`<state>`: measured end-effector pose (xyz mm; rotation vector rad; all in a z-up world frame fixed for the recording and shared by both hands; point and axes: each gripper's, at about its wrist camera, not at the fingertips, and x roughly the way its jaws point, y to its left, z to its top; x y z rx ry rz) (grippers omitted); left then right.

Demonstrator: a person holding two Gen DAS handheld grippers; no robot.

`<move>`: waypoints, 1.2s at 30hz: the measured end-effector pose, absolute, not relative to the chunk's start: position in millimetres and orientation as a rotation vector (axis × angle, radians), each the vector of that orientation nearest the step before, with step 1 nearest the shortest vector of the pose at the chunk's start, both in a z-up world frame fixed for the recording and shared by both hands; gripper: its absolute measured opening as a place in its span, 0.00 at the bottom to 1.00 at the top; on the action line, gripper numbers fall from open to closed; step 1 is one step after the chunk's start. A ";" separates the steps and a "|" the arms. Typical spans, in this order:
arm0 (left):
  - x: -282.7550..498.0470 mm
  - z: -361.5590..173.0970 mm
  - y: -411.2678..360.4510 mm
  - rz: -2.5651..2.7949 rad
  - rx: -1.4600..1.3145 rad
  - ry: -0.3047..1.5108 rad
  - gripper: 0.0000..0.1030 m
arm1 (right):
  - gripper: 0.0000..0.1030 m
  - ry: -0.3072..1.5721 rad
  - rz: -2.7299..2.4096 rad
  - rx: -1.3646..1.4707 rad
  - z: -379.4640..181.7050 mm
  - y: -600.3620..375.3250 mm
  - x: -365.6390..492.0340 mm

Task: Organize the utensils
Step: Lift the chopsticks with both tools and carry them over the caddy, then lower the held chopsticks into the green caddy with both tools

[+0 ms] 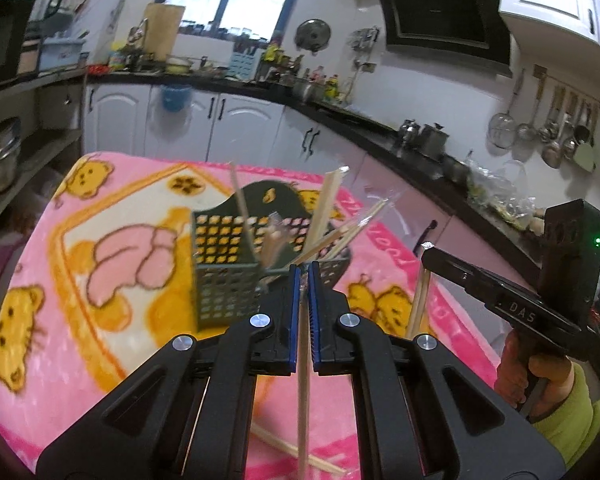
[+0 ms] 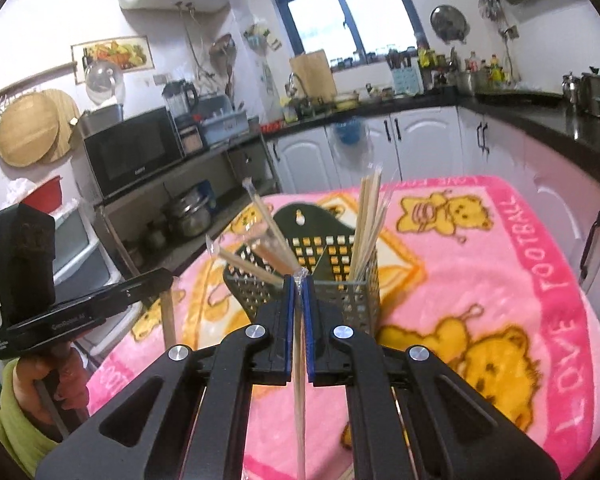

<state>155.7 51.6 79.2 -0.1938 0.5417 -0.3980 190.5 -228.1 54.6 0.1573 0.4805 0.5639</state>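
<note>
Left gripper [image 1: 303,270]: jaws closed to a thin slit on 1 wrapped chopstick [image 1: 302,380], which runs from the pad tips back under the body.

Right gripper [image 2: 299,280]: jaws likewise nearly closed, clamped on 1 wrapped chopstick [image 2: 299,392] whose clear wrapper end sticks out just past the tips.

Green perforated holder [image 1: 228,264]: stands on the bench directly ahead of both sets of jaws, its near rim at about tip level in each wrist view. Several chopsticks [image 1: 327,208] stand in it, leaning outward at different angles; some lean toward the jaws. The compartment ahead of the right jaws holds an upright bundle [image 2: 367,220].

Loose chopsticks [image 1: 288,446] lie on the pink blanket [image 1: 80,320] below the left jaws.

Clearance: the blanket is bare to either side of the holder. Its far edge lies beyond the holder, and white cabinets [image 2: 420,144] stand well behind it. In the left view, the other gripper hangs to the right of the jaws, apart from the holder.
</note>
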 end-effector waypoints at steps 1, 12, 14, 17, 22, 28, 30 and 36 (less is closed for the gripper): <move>154.6 83.2 48.4 -0.407 -0.189 0.535 0.02 | 0.05 0.460 0.557 0.162 59.2 -232.6 187.0; 157.9 120.1 5.5 -0.509 -0.144 0.465 0.02 | 0.05 0.355 0.505 0.149 91.0 -260.4 170.2; 160.2 125.8 -1.1 -0.526 -0.137 0.456 0.02 | 0.05 0.343 0.495 0.148 93.9 -265.3 169.4; 162.9 136.0 -11.7 -0.547 -0.122 0.439 0.02 | 0.05 0.331 0.484 0.155 97.2 -272.6 169.6; 169.5 152.0 -25.2 -0.575 -0.110 0.412 0.02 | 0.05 0.310 0.468 0.164 102.2 -280.9 170.8; 179.1 171.4 -42.3 -0.605 -0.092 0.382 0.02 | 0.05 0.294 0.446 0.169 108.1 -289.0 174.4; 182.8 176.7 -45.5 -0.608 -0.088 0.372 0.02 | 0.05 0.288 0.441 0.170 110.8 -289.8 175.9; 202.1 188.3 -44.6 -0.612 -0.104 0.374 0.02 | 0.05 0.271 0.436 0.173 118.5 -291.1 183.2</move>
